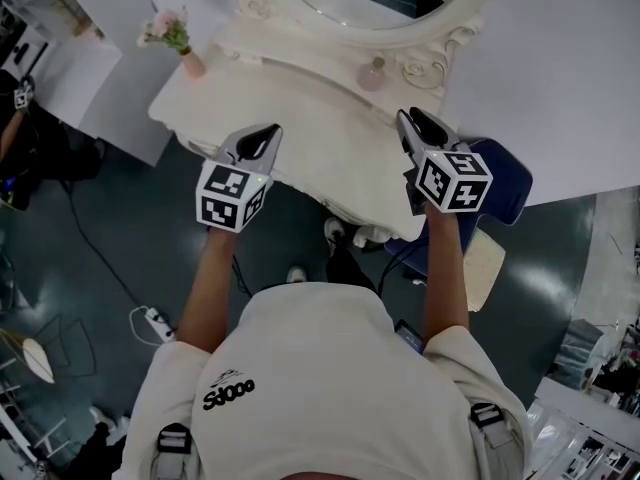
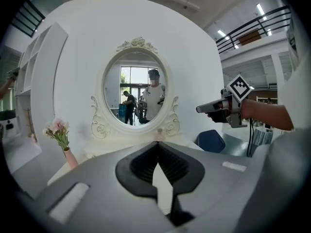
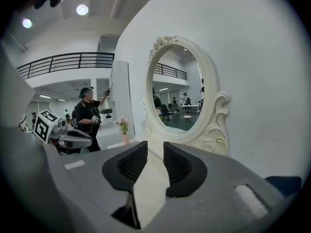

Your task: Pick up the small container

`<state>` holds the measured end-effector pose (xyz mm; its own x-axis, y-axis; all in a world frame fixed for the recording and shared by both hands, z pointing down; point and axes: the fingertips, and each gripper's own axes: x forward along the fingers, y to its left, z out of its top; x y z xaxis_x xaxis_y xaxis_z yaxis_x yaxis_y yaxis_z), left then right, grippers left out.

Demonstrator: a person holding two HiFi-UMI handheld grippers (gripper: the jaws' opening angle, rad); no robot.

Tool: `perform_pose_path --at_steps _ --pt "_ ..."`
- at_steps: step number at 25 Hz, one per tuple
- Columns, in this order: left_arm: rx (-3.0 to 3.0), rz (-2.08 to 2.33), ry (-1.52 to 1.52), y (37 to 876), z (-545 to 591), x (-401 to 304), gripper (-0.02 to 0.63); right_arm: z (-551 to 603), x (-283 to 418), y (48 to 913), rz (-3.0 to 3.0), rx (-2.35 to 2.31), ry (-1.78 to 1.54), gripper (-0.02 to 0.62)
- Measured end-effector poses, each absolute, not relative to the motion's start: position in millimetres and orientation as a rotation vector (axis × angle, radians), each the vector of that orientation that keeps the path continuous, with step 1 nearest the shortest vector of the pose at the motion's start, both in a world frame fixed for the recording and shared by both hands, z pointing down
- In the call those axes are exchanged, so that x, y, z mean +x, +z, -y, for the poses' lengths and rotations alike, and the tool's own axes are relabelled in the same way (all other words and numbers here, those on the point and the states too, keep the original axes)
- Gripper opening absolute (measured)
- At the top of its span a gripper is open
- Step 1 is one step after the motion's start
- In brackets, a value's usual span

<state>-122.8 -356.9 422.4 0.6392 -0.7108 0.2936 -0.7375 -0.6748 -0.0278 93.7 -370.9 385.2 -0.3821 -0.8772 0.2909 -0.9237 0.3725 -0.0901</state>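
Observation:
The small container, a pale pink round bottle, stands on the white dressing table just in front of the oval mirror's frame. My right gripper hovers over the table's front right, a short way below and to the right of the container. Its jaws stand apart with nothing between them, as the right gripper view shows. My left gripper hangs over the table's front left, its jaws meeting at the tips on nothing. I cannot make out the container in either gripper view.
A pink vase with flowers stands at the table's left corner. The ornate mirror rises behind the table. A blue chair sits under my right arm. A power strip lies on the dark floor. A person stands at the left.

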Motion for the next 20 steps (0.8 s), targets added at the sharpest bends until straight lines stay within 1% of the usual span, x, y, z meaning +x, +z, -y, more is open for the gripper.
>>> perform_pose_path --at_steps 9,15,20 --pt "2.665 1.311 0.435 424 398 -104 0.02 457 112 422 2.43 1.473 0.398 0.167" --pt "2.591 1.36 0.495 436 418 -94 0.02 516 114 465 2.424 1.363 0.493 0.201" --pt "2.515 1.393 0.523 449 429 -95 0.02 555 113 501 2.379 1.31 0.495 0.229"
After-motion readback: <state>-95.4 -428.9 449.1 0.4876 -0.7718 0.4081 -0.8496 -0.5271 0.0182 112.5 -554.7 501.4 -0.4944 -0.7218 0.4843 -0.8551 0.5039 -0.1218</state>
